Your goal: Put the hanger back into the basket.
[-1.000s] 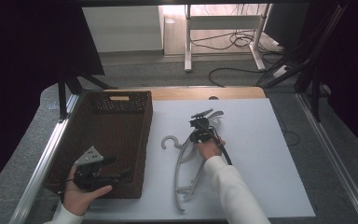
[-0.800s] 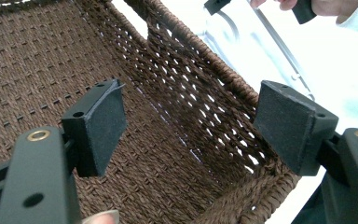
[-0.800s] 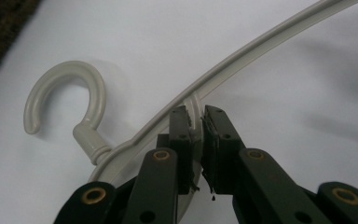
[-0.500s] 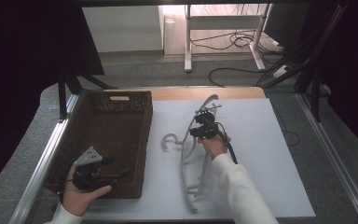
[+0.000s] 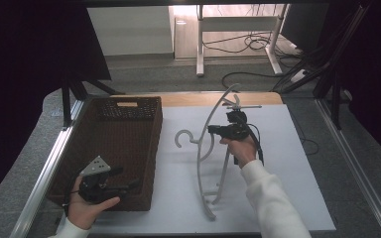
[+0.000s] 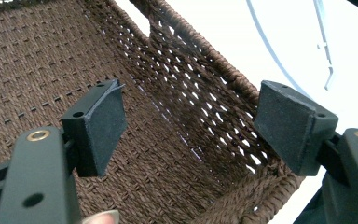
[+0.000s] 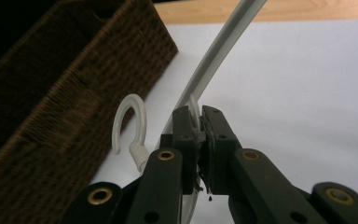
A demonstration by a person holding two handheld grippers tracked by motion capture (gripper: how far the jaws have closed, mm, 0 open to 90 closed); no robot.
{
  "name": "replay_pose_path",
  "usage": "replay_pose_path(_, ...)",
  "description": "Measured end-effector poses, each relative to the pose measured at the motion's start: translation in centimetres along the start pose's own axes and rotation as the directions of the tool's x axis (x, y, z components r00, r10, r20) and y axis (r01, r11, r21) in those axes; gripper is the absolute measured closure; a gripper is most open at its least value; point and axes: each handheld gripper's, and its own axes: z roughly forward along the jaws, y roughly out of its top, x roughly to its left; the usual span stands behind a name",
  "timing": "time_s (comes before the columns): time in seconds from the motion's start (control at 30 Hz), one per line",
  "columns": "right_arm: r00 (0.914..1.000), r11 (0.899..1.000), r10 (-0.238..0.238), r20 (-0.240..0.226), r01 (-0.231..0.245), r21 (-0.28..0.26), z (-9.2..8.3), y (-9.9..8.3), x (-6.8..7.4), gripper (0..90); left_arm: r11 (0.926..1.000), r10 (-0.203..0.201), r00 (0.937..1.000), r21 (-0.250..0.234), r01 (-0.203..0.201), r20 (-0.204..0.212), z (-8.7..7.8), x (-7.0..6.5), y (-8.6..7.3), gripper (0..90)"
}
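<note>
A pale grey plastic hanger point(image 5: 197, 166) stands tilted over the white table point(image 5: 287, 163). Its far arm is raised and its near end rests on the table. The hook point(image 5: 181, 138) points toward the basket. My right gripper point(image 5: 223, 130) is shut on the hanger beside its neck; in the right gripper view the gripper point(image 7: 199, 119) pinches a thin part of the hanger point(image 7: 223, 42), with the hook point(image 7: 130, 121) just left of it. My left gripper point(image 5: 126, 177) is open over the near right corner of the brown wicker basket point(image 5: 156, 148). Nothing lies between the jaws of the left gripper point(image 6: 186, 121).
The basket point(image 6: 191, 79) is deep, and what I see of its inside holds nothing. It takes up the table's left part. A wooden strip point(image 5: 188, 99) runs along the table's far edge. Metal rails point(image 5: 44, 173) flank the table, and cables lie on the floor beyond.
My right gripper has risen with the hanger, tipping it from flat on the table to tilted with its far arm high. The left gripper has stayed where it was.
</note>
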Motion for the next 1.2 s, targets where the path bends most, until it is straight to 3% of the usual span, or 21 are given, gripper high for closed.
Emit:
replay_pose_path(0.17, 0.9956, 0.997, 0.023, -0.091, -0.03, -0.072, -2.2, 0.4, 0.1, 85.4, 1.0, -0.006, 0.9999, -0.007, 0.006, 0.012, 0.1, -0.2, 0.3, 24.5)
replay_pose_path(0.5, 0.9822, 0.99, 0.005, -0.188, -0.031, -0.136, -4.6, 0.9, 1.2, 85.5, 0.9998, 0.001, 0.9985, -0.021, 0.0, 0.054, 0.4, -1.0, 1.4, 25.1)
replay_pose_path(0.7, 0.9724, 0.987, -0.019, -0.233, -0.019, -0.159, -5.9, 1.2, 2.4, 85.5, 0.999, 0.011, 0.9944, -0.044, -0.007, 0.105, 0.9, -1.8, 2.6, 26.7)
replay_pose_path(0.77, 0.967, 0.986, -0.027, -0.253, -0.015, -0.165, -6.2, 1.3, 3.0, 85.4, 0.9988, 0.02, 0.9913, -0.046, -0.014, 0.13, 1.1, -2.3, 3.1, 27.9)
replay_pose_path(0.93, 0.9628, 0.985, -0.04, -0.267, -0.007, -0.172, -6.3, 1.4, 3.7, 85.4, 0.9985, 0.033, 0.983, -0.048, -0.025, 0.18, 2.0, -3.2, 4.4, 28.9)
replay_pose_path(1.1, 0.9559, 0.983, -0.043, -0.291, -0.011, -0.182, -6.4, 1.5, 4.3, 85.4, 0.9985, 0.032, 0.9686, -0.052, -0.019, 0.247, 3.1, -4.1, 5.4, 30.4)
replay_pose_path(1.2, 0.9536, 0.983, -0.042, -0.298, -0.014, -0.184, -6.2, 1.5, 4.6, 85.4, 0.9988, 0.018, 0.955, -0.05, -0.003, 0.296, 4.0, -4.5, 5.9, 31.9)
